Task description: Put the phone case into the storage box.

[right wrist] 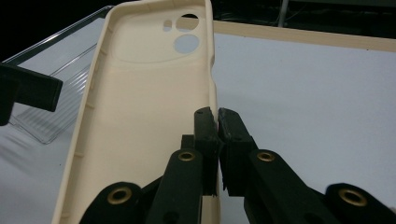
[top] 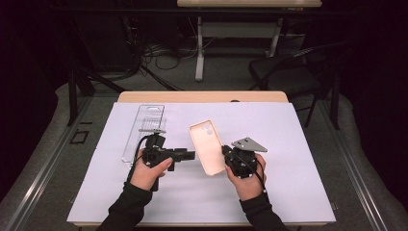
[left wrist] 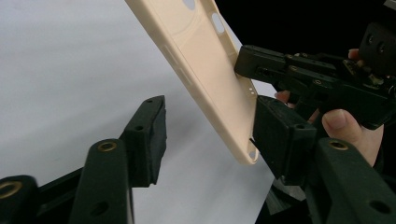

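At the centre of the high view, a beige phone case (top: 207, 147) is clamped by its right rim in the right gripper (top: 225, 155) (jaws together), while the left gripper (top: 191, 155), jaws apart, is held at its left edge.

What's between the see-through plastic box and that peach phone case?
In the high view, only the left gripper and bare white table cover lie between the clear box and phone case.

phone case (top: 207, 147): between left gripper (top: 188, 155) and right gripper (top: 225, 153), above the sheet (top: 288, 144)
clear tray (top: 144, 132): on the sheet, left of the case, behind left gripper
table (top: 202, 96): under the sheet
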### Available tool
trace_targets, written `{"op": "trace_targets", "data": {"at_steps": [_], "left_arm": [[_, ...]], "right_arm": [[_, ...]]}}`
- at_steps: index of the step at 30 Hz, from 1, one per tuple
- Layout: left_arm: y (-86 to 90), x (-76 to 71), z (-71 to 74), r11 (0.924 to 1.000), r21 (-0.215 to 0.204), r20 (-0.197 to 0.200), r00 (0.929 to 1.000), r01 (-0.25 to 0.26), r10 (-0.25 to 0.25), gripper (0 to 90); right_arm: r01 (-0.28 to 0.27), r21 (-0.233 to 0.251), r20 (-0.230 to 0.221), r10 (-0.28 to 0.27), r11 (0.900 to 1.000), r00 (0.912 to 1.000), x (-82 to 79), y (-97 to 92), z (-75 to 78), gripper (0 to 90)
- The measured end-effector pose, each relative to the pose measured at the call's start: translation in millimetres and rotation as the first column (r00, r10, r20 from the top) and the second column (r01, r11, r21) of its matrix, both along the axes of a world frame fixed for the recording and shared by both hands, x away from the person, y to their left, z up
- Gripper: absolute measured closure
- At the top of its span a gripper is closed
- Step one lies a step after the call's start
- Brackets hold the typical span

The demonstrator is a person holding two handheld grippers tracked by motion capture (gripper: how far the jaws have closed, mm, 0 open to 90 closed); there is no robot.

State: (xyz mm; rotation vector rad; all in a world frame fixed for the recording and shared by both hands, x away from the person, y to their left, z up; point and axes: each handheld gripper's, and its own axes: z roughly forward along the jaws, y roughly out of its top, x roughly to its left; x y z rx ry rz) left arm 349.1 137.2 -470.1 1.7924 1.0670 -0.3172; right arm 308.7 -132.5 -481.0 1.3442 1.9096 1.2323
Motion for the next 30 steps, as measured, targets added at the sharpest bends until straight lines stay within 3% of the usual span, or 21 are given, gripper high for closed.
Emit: {"op": "trace_targets", "data": {"at_steps": [4, 5, 6, 9, 30], "left_arm": [[-1.6, 0.4, -2.1, 0.9999, -0.008, -0.028, 0.9996, 0.008, -0.009, 47.9], [-2.2, 0.3, -3.0, 0.9999, -0.014, -0.055, 0.9985, 0.004, -0.005, 48.6], [-2.4, 1.1, -5.8, 0.9995, -0.031, -0.109, 0.9940, 0.006, -0.009, 48.9], [-2.7, 1.6, -7.8, 0.9992, -0.039, -0.135, 0.9909, 0.002, -0.008, 50.1], [-6.6, -0.6, -8.5, 0.9986, -0.051, -0.174, 0.9845, 0.012, -0.021, 59.2]], "right_arm": [[-0.009, -0.003, 0.006, 0.009, 1.0000, 0.9999, -1.7, 1.7, 0.5, 87.2], [-0.010, 0.002, 0.011, 0.010, 0.9999, 0.9999, -2.2, 2.5, 0.2, 87.2], [-0.010, 0.004, 0.010, 0.010, 0.9999, 0.9999, -2.8, 3.3, 0.2, 87.2], [-0.021, -0.006, 0.011, 0.021, 0.9998, 0.9997, -3.5, 3.9, 0.2, 87.1], [-0.043, 0.026, 0.033, 0.043, 0.9987, 0.9986, -9.4, 12.1, 3.0, 87.2]]}}
